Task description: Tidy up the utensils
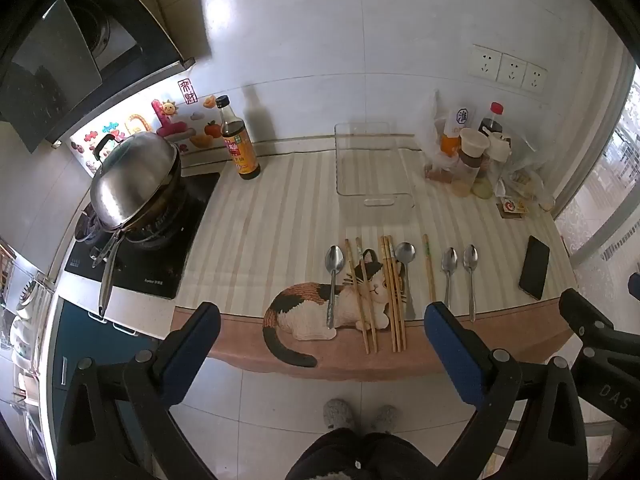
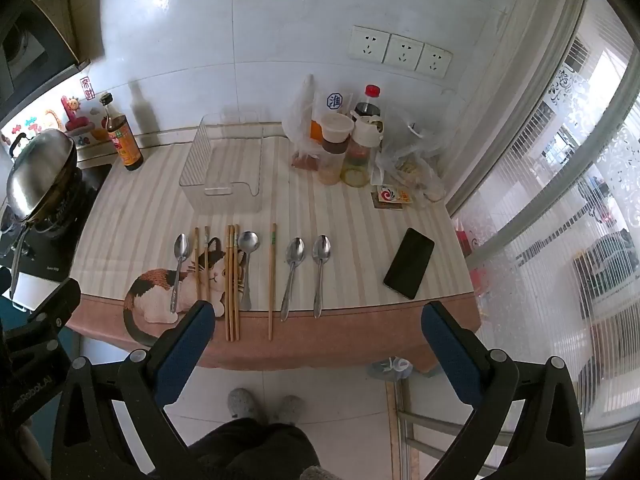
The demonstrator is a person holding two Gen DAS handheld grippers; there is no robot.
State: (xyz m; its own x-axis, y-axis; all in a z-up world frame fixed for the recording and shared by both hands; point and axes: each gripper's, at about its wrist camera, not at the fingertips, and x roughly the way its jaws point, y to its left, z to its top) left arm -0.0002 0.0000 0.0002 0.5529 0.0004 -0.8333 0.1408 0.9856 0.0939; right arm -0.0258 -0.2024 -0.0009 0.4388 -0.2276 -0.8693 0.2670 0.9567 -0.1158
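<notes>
Hovering your left gripper and right gripper wide open, empty — spoons, chopsticks lined up before clear bin.

four spoons and several chopsticks lay in a row on the striped mat, in front of an empty clear bin. the left gripper hung wide open above the counter edge, holding nothing.
</notes>
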